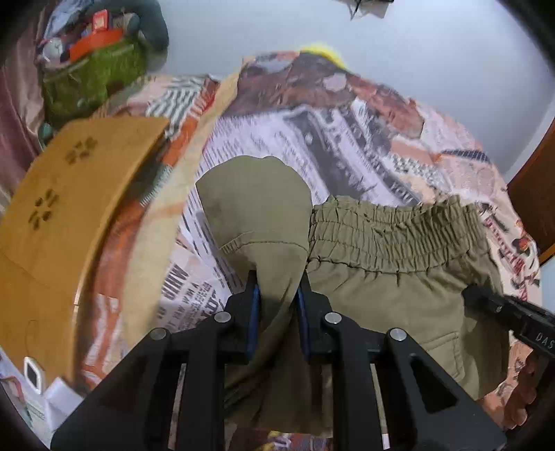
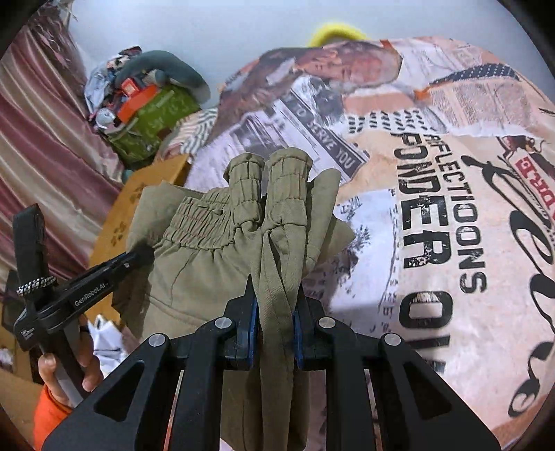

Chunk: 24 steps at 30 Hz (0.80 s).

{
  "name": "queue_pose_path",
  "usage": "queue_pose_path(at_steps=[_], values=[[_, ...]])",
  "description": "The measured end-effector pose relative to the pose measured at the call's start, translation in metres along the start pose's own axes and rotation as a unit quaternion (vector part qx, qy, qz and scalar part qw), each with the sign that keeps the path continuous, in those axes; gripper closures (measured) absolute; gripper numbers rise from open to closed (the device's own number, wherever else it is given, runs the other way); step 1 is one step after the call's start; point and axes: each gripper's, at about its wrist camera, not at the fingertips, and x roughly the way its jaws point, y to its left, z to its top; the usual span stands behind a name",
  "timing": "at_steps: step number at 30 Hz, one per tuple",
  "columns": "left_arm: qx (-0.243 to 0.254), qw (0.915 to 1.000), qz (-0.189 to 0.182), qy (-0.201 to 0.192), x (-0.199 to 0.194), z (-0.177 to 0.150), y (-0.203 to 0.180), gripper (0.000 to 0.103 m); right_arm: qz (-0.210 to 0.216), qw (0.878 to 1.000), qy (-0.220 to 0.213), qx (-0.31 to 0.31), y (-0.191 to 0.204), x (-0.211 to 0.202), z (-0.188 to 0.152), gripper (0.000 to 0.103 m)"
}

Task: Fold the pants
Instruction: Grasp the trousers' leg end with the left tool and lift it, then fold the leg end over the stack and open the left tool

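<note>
Olive-green pants (image 1: 392, 277) with a gathered elastic waistband (image 1: 399, 229) lie on a bed with a newspaper-print cover (image 1: 347, 145). My left gripper (image 1: 277, 295) is shut on a folded bunch of the pants fabric. My right gripper (image 2: 274, 305) is shut on the gathered leg cuffs (image 2: 270, 184), which hang over the waistband (image 2: 197, 222). The right gripper (image 1: 492, 305) also shows at the right edge of the left wrist view, and the left gripper (image 2: 138, 256) at the left of the right wrist view, gripping the pants' side.
A brown cardboard box (image 1: 69, 194) sits at the bed's left edge. A green bag of clutter (image 2: 149, 121) stands beyond it by striped curtains (image 2: 41, 145). A yellow object (image 2: 336, 31) peeks over the bed's far side. A wooden door (image 1: 534, 194) is at the right.
</note>
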Motion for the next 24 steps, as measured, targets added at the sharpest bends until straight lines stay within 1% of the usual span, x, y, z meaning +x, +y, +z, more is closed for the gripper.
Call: queue_pose_path(at_steps=[2, 4, 7, 9, 10, 11, 12, 13, 14, 15, 17, 21, 24], values=[[0.005, 0.9999, -0.001, 0.013, 0.015, -0.006, 0.002, 0.084, -0.006, 1.0, 0.01, -0.006, -0.003, 0.009, -0.001, 0.089], [0.01, 0.9999, -0.004, 0.012, 0.02, -0.01, 0.003, 0.083, -0.014, 1.0, 0.023, -0.008, -0.006, 0.017, -0.004, 0.089], [0.015, 0.9997, -0.01, 0.015, 0.024, -0.013, 0.006, 0.077, -0.028, 0.999, 0.031, -0.018, -0.009, 0.021, -0.007, 0.087], [0.016, 0.9996, -0.007, 0.021, 0.03, -0.017, 0.01, 0.062, -0.034, 0.999, 0.032, -0.022, -0.012, 0.019, -0.011, 0.083], [0.015, 0.9995, -0.004, 0.026, 0.033, -0.019, 0.013, 0.058, -0.039, 0.998, 0.034, -0.023, -0.013, 0.018, -0.011, 0.078], [0.012, 0.9995, 0.0, 0.029, 0.036, -0.021, 0.016, 0.049, -0.045, 0.998, 0.035, -0.026, -0.014, 0.018, -0.012, 0.071], [0.008, 0.9996, 0.0, 0.029, 0.036, -0.023, 0.019, 0.043, -0.049, 0.998, 0.035, -0.027, -0.015, 0.018, -0.013, 0.068], [-0.002, 0.9996, -0.003, 0.028, 0.036, -0.024, 0.024, 0.041, -0.056, 0.997, 0.034, -0.029, -0.016, 0.016, -0.014, 0.064], [-0.014, 0.9994, -0.01, 0.029, 0.034, -0.025, 0.029, 0.04, -0.061, 0.997, 0.035, -0.03, -0.017, 0.012, -0.016, 0.059], [-0.023, 0.9991, -0.017, 0.03, 0.033, -0.025, 0.032, 0.04, -0.062, 0.997, 0.037, -0.029, -0.019, 0.013, -0.015, 0.057], [-0.034, 0.9986, -0.025, 0.032, 0.027, -0.027, 0.037, 0.04, -0.064, 0.997, 0.038, -0.027, -0.022, 0.005, -0.017, 0.051], [-0.03, 0.9991, -0.019, 0.022, 0.006, -0.03, 0.035, 0.04, -0.06, 0.998, 0.029, -0.021, -0.022, -0.011, -0.021, 0.049], [-0.019, 0.9997, -0.015, 0.009, -0.018, -0.032, 0.03, 0.04, -0.059, 0.998, 0.017, -0.021, -0.018, -0.03, -0.023, 0.049]])
